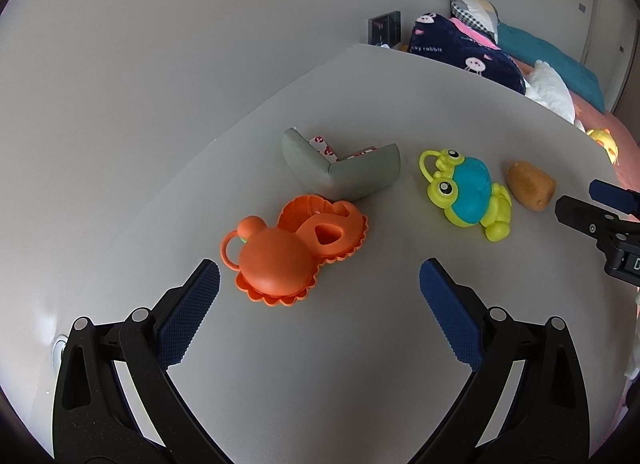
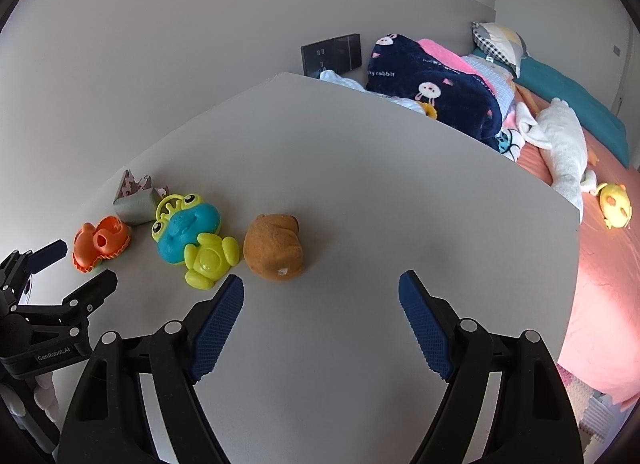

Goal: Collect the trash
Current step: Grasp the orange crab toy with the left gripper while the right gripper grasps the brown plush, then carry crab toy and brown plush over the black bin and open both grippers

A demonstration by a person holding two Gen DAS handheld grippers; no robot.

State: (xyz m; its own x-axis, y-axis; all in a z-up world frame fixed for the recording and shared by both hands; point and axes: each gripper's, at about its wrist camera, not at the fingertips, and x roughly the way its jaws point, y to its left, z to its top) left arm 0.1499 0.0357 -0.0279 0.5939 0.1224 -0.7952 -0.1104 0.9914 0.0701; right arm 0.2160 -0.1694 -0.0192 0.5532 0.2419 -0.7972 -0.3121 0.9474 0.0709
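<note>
Left wrist view looks down on a pale grey surface (image 1: 400, 104) with the left claw (image 1: 320, 284) standing wide apart and nothing between its blue pads. Just ahead of it lies an orange toy (image 1: 288, 248), its round body close to the left pad. Behind the orange toy, touching or nearly touching it, sits a grey foam corner (image 1: 340, 174) with bits of white-and-red paper tucked in its angle. To the right, a green-and-blue frog toy (image 1: 466, 192) lies on the surface, and a brown plush (image 1: 530, 186) sits just beside the frog. The right claw (image 1: 588, 204) shows at the right edge of this view. From the right wrist view, the right claw (image 2: 322, 298) is also spread open and empty, hovering above bare surface (image 2: 360, 168); the brown plush (image 2: 274, 248) lies just ahead of its left pad, with the frog (image 2: 192, 236), the foam corner (image 2: 136, 206) and the orange toy (image 2: 100, 242) in a row further left. The left claw (image 2: 76, 264) appears at the left edge, near the orange toy. Beyond the surface is a bed (image 2: 600, 264) with a dark blanket (image 2: 432, 84), a white cloth (image 2: 560, 144) and a yellow toy (image 2: 616, 206).
</note>
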